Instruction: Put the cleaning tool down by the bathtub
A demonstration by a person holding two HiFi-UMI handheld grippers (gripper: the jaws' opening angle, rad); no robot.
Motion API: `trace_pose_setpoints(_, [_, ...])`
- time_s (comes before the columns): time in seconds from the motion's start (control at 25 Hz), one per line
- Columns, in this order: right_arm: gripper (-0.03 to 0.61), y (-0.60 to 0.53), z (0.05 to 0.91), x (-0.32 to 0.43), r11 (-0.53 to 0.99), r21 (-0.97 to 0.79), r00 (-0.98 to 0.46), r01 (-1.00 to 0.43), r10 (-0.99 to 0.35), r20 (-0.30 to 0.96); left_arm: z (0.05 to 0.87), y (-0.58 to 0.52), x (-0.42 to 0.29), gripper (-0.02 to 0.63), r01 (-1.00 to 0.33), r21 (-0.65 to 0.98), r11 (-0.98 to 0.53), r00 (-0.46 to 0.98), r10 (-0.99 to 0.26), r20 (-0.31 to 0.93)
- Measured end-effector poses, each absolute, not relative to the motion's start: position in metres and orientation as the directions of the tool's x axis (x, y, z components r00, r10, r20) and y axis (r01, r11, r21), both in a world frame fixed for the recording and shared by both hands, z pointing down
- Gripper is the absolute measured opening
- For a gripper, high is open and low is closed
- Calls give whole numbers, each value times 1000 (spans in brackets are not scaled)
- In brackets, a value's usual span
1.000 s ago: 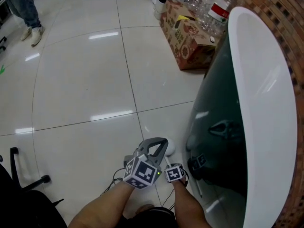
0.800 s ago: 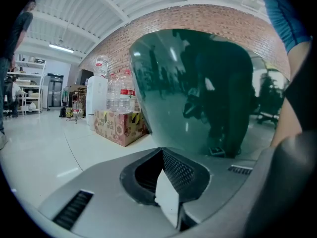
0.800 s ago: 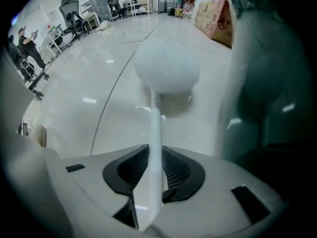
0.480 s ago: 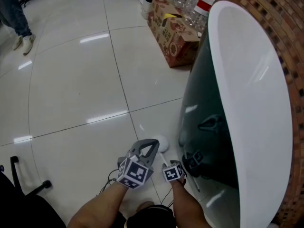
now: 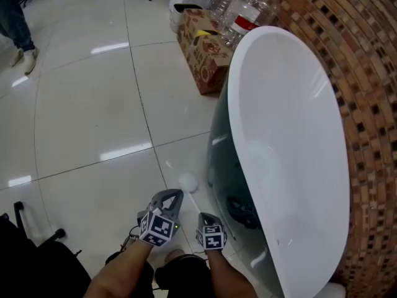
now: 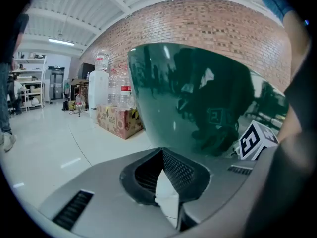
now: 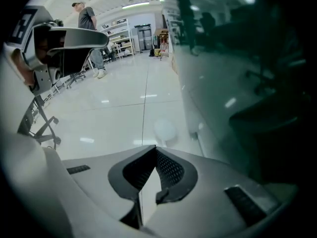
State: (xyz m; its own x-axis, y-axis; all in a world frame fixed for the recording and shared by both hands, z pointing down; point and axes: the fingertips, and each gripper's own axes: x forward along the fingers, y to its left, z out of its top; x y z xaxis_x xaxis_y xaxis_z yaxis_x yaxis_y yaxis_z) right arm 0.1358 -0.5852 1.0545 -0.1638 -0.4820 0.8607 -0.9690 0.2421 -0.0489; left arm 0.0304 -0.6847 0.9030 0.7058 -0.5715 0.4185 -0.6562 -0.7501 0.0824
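From where I stand, the job looks done. In the head view the brush [image 5: 188, 181] lies on the floor [image 5: 93, 117] at lower centre, its round white head just beside the dark outer wall of the bathtub [image 5: 291, 135] and its thin handle running back toward the bottom edge. The left tool [image 5: 175, 194] and right tool [image 5: 206, 221] hang over it, and neither appears to touch it. All that seems left is to draw back. In the left gripper view the left tool [image 6: 162, 150] is closed tip to tip and empty, with the tub's green side filling the frame beyond. In the right gripper view the right tool [image 7: 155, 147] has just been closing. Its tips meet on nothing, and the brush head [image 7: 165, 130] rests on the floor past them.
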Motion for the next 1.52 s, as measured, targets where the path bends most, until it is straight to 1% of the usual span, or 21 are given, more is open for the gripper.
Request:
trace_pose_setpoints(0.2, [12,-559,946,132,244,-33,-159,-969,-516,842,807,-660,37,-3,-624,51,-780,723,-551,416])
trace_pose_setpoints(0.52, [12,-538,763,132,166,-58,-155,-984,-663,732,663,-610,36,-3,-553,35,-832,770,-495,404])
trace_pose_setpoints(0.68, [12,-520,680,134,150,-58,-148,-987,-706,692,598,-585,30,-3,-555,48,-830,770,-491,408])
trace_pose_setpoints(0.76, [12,-506,640,142,119,-60,-128,-991,-727,674,564,-575,32,-3,-554,49,-831,770,-490,409])
trace_pose_setpoints(1.0, [12,-483,543,158,-3,-80,-45,-997,-807,588,482,-558,51,-3,-507,26,-861,803,-461,377])
trace_pose_setpoints(1.28, [12,-459,431,166,-11,-75,-25,-997,-882,471,404,-532,73,-3,-467,26,-884,832,-429,352])
trace_pose_setpoints(1.52, [12,-439,344,194,-94,-45,72,-995,-931,358,326,-501,109,-3,-369,-6,-929,896,-358,264])
